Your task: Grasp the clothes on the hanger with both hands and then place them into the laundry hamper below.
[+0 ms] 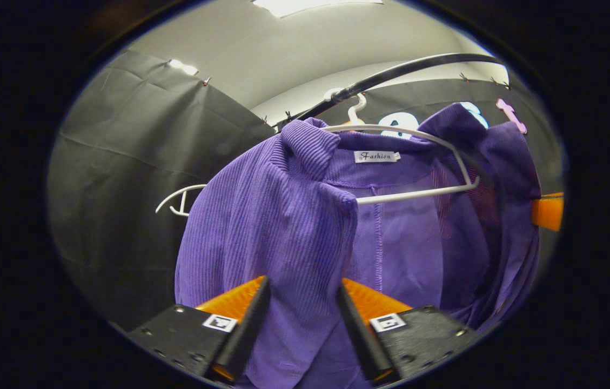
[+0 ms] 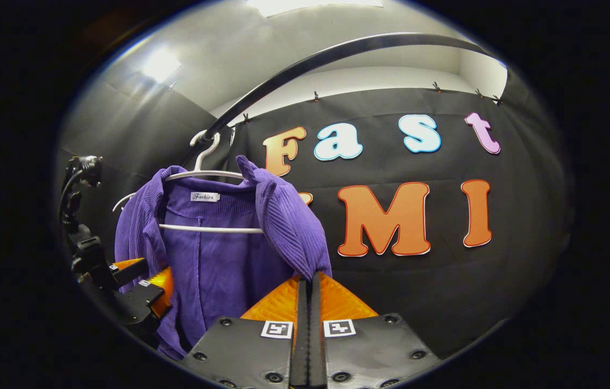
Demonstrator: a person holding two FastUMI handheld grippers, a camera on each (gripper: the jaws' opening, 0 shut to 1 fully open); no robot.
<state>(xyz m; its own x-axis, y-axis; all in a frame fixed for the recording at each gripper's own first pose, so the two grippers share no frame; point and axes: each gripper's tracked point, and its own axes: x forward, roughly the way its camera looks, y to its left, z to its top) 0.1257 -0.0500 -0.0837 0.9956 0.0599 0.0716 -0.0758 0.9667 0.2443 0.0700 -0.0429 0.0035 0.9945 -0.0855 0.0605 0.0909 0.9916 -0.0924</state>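
Observation:
A purple ribbed garment [image 1: 283,216] hangs on a white hanger [image 1: 418,194] from a black rail [image 1: 402,73]. My left gripper [image 1: 303,294] stands open, its fingers on either side of the garment's left front panel. Part of my right gripper [image 1: 548,212] pokes out at the garment's far edge. In the right gripper view the garment [image 2: 213,259] drapes over the hanger [image 2: 207,229], and my right gripper [image 2: 310,281] is shut on the lower tip of its right front panel. My left gripper [image 2: 142,286] sits low at the garment's other side.
The curved black rail [image 2: 310,59] runs overhead, with the hanger's hook over it. A second white hanger [image 1: 180,201] shows behind the garment at the left. Black cloth walls close in behind and to the left.

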